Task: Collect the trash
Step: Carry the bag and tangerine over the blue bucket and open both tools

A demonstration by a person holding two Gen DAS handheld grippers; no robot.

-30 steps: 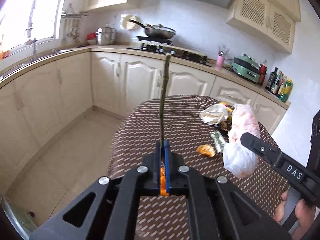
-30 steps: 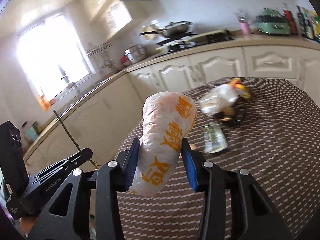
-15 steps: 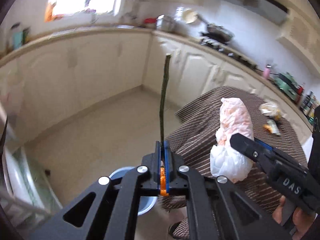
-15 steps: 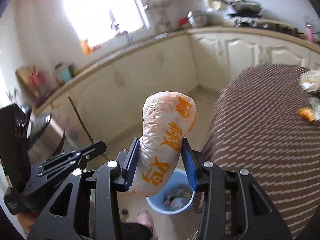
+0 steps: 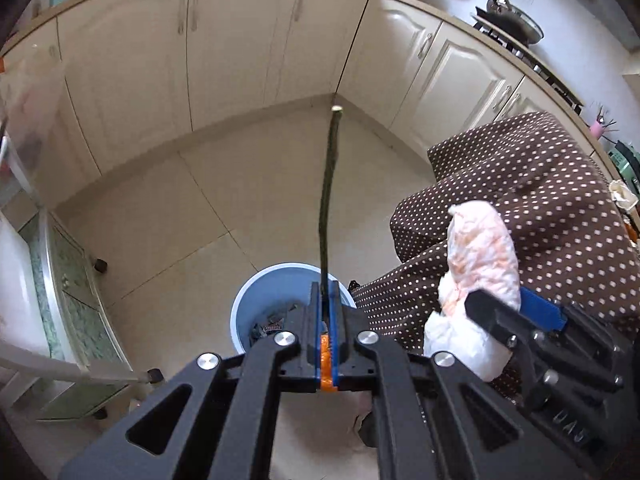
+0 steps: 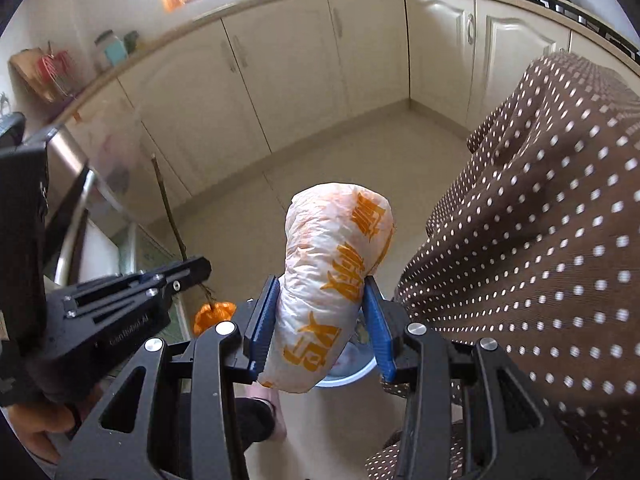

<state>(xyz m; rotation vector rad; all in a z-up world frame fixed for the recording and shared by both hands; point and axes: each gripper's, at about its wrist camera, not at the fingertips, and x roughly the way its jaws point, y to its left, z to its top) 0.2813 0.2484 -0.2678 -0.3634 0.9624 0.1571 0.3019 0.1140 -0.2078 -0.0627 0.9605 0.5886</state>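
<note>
Your left gripper (image 5: 329, 300) is pressed tight on a thin green stem (image 5: 327, 200) with an orange flower (image 6: 212, 314) hanging below it, right above the blue bin (image 5: 256, 300) on the floor. Your right gripper (image 6: 320, 320) pinches a stuffed white plastic bag (image 6: 332, 280) with orange print, also over the bin, just beside the brown dotted tablecloth (image 6: 540, 260).

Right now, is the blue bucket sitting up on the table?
No, the bucket stands on the floor tiles beside the table, below the stick the left gripper holds.
</note>
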